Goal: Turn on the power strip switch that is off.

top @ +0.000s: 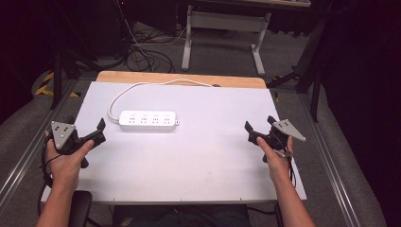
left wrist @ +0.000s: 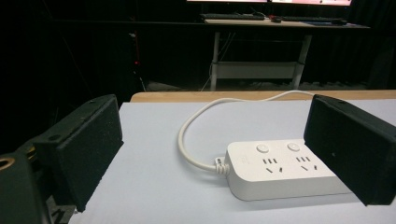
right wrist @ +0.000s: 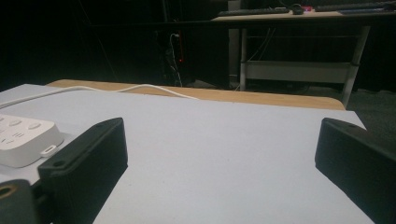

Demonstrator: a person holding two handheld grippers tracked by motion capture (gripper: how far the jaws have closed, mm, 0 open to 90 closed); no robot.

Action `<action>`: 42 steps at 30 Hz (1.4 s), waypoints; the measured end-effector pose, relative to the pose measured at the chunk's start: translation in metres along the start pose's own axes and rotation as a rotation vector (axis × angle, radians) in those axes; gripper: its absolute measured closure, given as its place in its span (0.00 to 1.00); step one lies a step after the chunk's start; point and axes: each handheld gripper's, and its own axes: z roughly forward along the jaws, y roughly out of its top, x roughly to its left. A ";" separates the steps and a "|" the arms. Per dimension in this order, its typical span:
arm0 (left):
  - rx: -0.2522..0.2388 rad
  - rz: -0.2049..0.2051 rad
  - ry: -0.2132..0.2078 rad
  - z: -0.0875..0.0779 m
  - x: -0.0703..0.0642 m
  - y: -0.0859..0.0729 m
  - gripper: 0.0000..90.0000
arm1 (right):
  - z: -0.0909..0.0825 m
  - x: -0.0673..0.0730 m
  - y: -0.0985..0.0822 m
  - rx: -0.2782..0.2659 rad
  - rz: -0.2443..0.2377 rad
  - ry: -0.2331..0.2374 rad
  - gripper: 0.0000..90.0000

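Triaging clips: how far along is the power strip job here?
Nothing looks done. The power strip lies flat on the table, its cord trailing off the far edge. Left gripper and right gripper are both open, empty, apart from it. Reaching and handling remain.

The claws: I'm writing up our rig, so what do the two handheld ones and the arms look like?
Each claw, left and right, is black with two flat, blocky rectangular jaws, and carries a grey three-cornered plate with small dark dots on top. A dark cable trails from each toward the person. The forearms are bare, with no sleeves or gloves visible.
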 end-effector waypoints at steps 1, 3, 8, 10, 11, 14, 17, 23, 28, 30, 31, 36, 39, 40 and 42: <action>-0.001 -0.001 0.000 0.000 0.000 0.000 0.06 | 0.000 0.000 0.000 0.000 -0.001 0.000 0.03; -0.004 0.000 0.001 0.000 -0.001 0.000 0.07 | 0.000 0.001 0.000 -0.003 -0.002 -0.002 0.03; -0.013 -0.006 0.008 -0.001 0.000 0.000 0.11 | 0.000 0.000 0.000 0.000 0.001 -0.005 0.03; -0.015 -0.006 0.009 -0.001 0.000 0.001 0.13 | 0.000 0.000 0.000 0.001 0.002 -0.004 0.03; -0.016 -0.004 0.014 -0.001 0.000 0.001 0.14 | 0.000 0.000 0.000 0.001 0.003 -0.003 0.03; -0.019 -0.002 0.020 -0.001 -0.001 0.001 0.20 | 0.000 0.000 0.000 -0.001 0.001 -0.004 0.03; -0.026 -0.005 0.022 -0.002 -0.001 0.001 0.31 | 0.000 0.000 0.000 0.002 0.002 -0.004 0.03; -0.025 -0.007 0.033 -0.005 0.000 0.004 0.58 | 0.000 0.000 0.000 0.003 0.003 -0.003 0.03; -0.039 -0.018 0.037 -0.008 0.000 0.006 0.77 | 0.000 0.000 0.000 0.002 0.005 0.000 0.04; -0.043 -0.014 0.040 -0.009 0.002 0.007 0.83 | 0.000 0.000 0.000 0.002 0.007 0.001 0.04; -0.051 -0.022 0.035 -0.009 0.003 0.008 0.84 | 0.000 0.000 0.000 0.001 0.008 0.001 0.04; -0.053 -0.038 0.026 -0.012 0.006 0.010 0.95 | 0.000 0.000 0.000 0.001 0.007 -0.001 0.04; -0.040 -0.032 0.016 -0.013 0.007 0.012 1.00 | -0.001 0.000 0.000 -0.002 0.006 0.001 0.05; -0.034 -0.022 0.016 -0.014 0.006 0.013 1.00 | -0.001 -0.001 0.000 -0.005 0.003 0.003 0.05; -0.036 -0.025 0.014 -0.013 0.006 0.013 1.00 | -0.002 -0.001 0.000 -0.005 0.000 0.000 0.05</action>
